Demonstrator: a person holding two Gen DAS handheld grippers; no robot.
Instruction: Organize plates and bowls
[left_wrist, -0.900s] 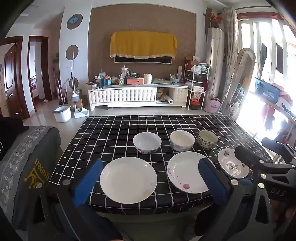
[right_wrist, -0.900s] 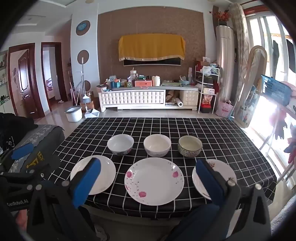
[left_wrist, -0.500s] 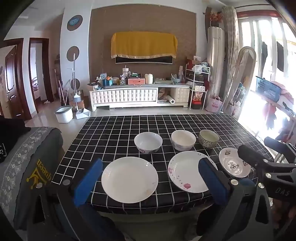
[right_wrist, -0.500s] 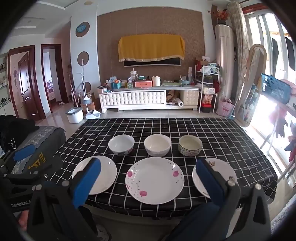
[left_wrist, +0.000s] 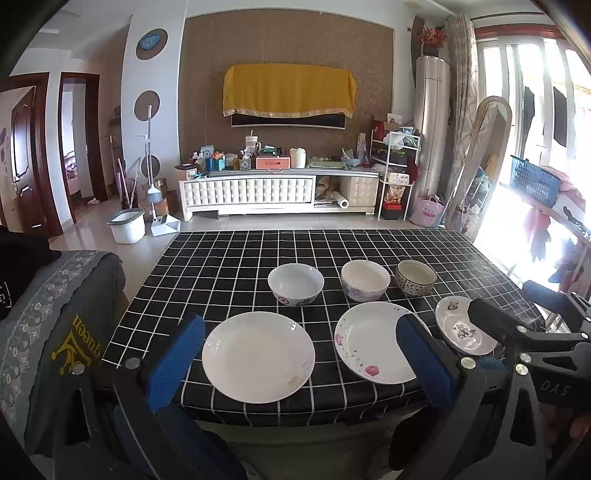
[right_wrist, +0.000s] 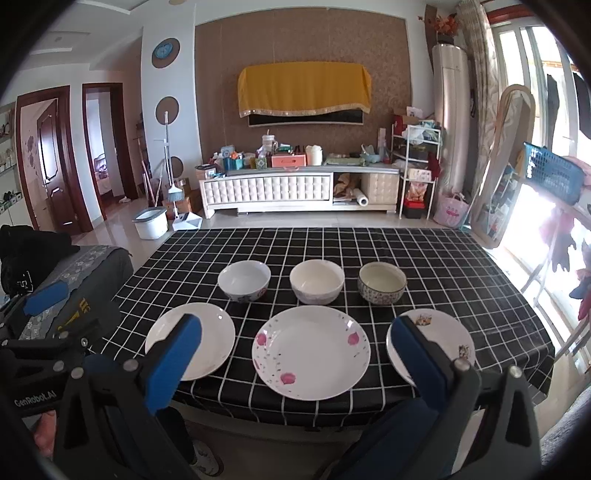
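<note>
Black-and-white checked cloth covers the table (right_wrist: 424, 258), behind which a cluttered living room with a white cabinet (right_wrist: 266, 192) is seen. Three bowls are set in a row across the cloth, and three plates in a nearer row, none touching another.

In the right wrist view, the flowered plate (right_wrist: 311, 357) lies at twelve o'clock from the right gripper (right_wrist: 295, 354), framed between its two blue pads, which are spread wide apart and hold nothing. The small patterned plate (right_wrist: 439, 332) is partly hidden behind the pad at three o'clock, and the plain white plate (right_wrist: 210, 332) behind the pad at nine o'clock. The bowls lie farther off: white bowl (right_wrist: 243, 280) at eleven, cream bowl (right_wrist: 317, 280) at twelve, patterned bowl (right_wrist: 382, 282) at one.

In the left wrist view, the left gripper (left_wrist: 299, 363) is likewise spread open and empty, with the plain white plate (left_wrist: 258, 356) straight ahead at twelve o'clock between its pads.

Nothing is judged to have been stacked yet. Each gripper is squared to a different plate, so the left is nearer the plain plate and the right nearer the flowered one. As the plates lie flat, a rim would probably have to be approached low from the near edge of the table.
</note>
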